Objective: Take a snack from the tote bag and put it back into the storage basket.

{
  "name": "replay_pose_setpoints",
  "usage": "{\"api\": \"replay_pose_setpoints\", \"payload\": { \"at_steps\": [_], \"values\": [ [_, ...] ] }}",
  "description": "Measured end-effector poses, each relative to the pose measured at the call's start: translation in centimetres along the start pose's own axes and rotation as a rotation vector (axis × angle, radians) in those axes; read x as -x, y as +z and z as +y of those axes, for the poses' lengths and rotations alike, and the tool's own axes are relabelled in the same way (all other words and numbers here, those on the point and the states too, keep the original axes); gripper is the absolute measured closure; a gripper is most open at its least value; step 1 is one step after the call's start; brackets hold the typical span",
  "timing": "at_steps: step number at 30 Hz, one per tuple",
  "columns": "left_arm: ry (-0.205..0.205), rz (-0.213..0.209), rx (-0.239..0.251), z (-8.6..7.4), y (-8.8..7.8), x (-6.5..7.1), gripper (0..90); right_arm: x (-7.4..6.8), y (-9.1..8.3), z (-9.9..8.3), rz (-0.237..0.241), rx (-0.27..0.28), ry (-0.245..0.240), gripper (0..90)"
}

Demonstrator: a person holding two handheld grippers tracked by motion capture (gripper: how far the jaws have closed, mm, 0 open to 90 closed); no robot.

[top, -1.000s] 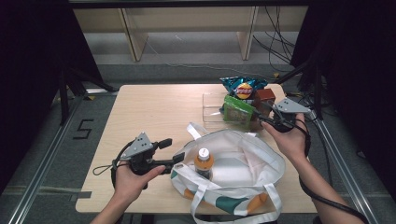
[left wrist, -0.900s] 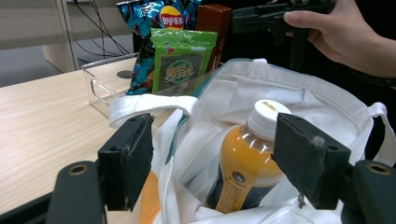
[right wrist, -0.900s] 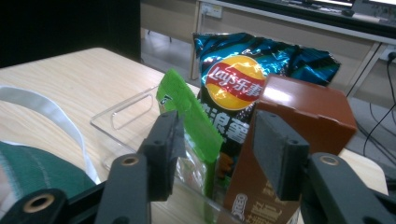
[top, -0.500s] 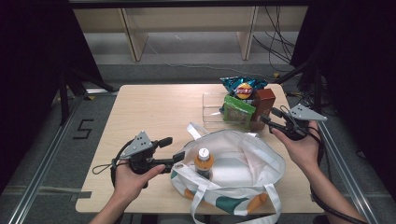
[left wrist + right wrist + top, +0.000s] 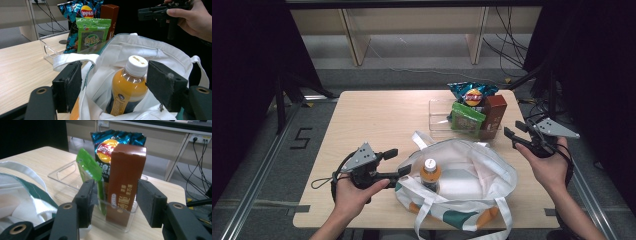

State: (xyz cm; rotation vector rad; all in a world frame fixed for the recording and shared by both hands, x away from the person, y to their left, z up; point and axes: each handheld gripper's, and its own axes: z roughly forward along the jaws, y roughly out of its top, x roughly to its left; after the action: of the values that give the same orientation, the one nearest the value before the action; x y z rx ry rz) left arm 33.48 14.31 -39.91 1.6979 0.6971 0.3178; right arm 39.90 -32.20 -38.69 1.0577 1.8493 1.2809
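A white tote bag (image 5: 477, 170) lies open at the table's front, with an orange juice bottle (image 5: 430, 172) upright inside it. My left gripper (image 5: 398, 161) stands open at the bag's left rim; in the left gripper view the rim and the bottle (image 5: 128, 87) lie between its pads without touching them. A clear tray (image 5: 439, 112) holds a chips bag (image 5: 473, 92), a green packet (image 5: 467, 119) and a brown box (image 5: 494, 112). My right gripper (image 5: 514, 131) is just right of the box and open; its jaws have just been opening, with nothing held between them.
The table's right edge runs close beside my right hand. Bare wood spreads over the left and far-left parts of the table (image 5: 372, 115). Cables and shelf legs stand on the floor behind it.
My right gripper has drawn back to the right, away from the brown box and tray. The left gripper, the bag and the bottle have stayed put.
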Motion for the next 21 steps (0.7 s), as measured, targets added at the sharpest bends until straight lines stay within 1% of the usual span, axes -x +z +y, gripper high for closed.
{"api": "replay_pose_setpoints", "payload": {
  "at_steps": [1,2,3,4,6,8,9,10,11,12,13,14,15,16,17,18,19,21],
  "values": [
    [0.002,0.003,0.001,0.0,0.0,0.1,28.2,-0.2,-0.1,-0.1,-0.008,-0.003,0.035,50.4],
    [0.002,0.005,-0.001,0.0,-0.1,0.1,28.2,-0.2,-0.1,0.0,-0.004,0.003,0.042,50.4],
    [0.005,0.003,-0.001,0.1,-0.1,0.1,28.2,-0.1,-0.2,0.0,0.002,-0.008,0.037,50.2],
    [0.006,0.006,-0.002,0.2,-0.1,0.2,28.1,-0.1,-0.2,0.0,0.003,-0.004,0.044,50.1],
    [0.013,0.000,0.002,0.4,0.0,0.2,28.1,-0.2,-0.2,-0.1,0.004,-0.012,0.034,50.0],
    [0.022,-0.015,0.009,0.7,0.2,0.3,28.1,-0.1,-0.1,-0.2,0.014,-0.007,-0.001,50.3],
    [0.026,-0.015,0.007,0.9,0.3,0.3,28.1,0.0,-0.1,-0.2,-0.001,0.013,-0.019,50.3],
    [0.022,-0.020,0.007,0.9,0.3,0.4,28.1,-0.3,-0.1,-0.3,-0.001,0.001,0.008,50.3],
    [0.030,-0.028,0.009,0.9,0.4,0.4,28.2,-0.2,-0.1,-0.4,0.003,-0.008,0.012,50.3],
    [0.028,-0.035,0.014,0.9,0.4,0.6,28.3,-0.2,0.0,-0.6,-0.004,0.000,0.003,50.2],
    [0.026,-0.041,0.019,0.9,0.4,0.8,28.7,-0.4,0.1,-0.8,-0.008,-0.008,0.025,50.2],
    [0.023,-0.044,0.018,0.8,0.5,0.9,29.0,-0.3,0.1,-0.9,-0.001,-0.024,0.002,50.3],
    [0.029,-0.062,0.022,0.7,0.6,1.1,29.4,-0.4,0.1,-1.0,-0.006,-0.022,0.012,50.3],
    [0.037,-0.057,0.011,0.7,0.6,1.2,29.6,-0.7,0.0,-1.2,-0.021,-0.031,0.041,50.3],
    [0.036,-0.060,0.010,0.6,0.7,1.3,29.9,-0.7,0.0,-1.3,-0.023,-0.037,0.035,50.3],
    [0.037,-0.071,0.011,0.5,0.9,1.5,30.2,-0.3,0.0,-1.3,-0.028,-0.027,-0.001,50.3],
    [0.042,-0.065,0.001,0.5,0.9,1.6,30.8,-0.4,-0.1,-1.4,-0.035,-0.039,0.025,50.3],
    [0.046,-0.075,-0.001,0.5,1.2,1.9,32.2,-0.4,-0.1,-1.7,-0.031,-0.044,0.042,50.2]
  ]
}}
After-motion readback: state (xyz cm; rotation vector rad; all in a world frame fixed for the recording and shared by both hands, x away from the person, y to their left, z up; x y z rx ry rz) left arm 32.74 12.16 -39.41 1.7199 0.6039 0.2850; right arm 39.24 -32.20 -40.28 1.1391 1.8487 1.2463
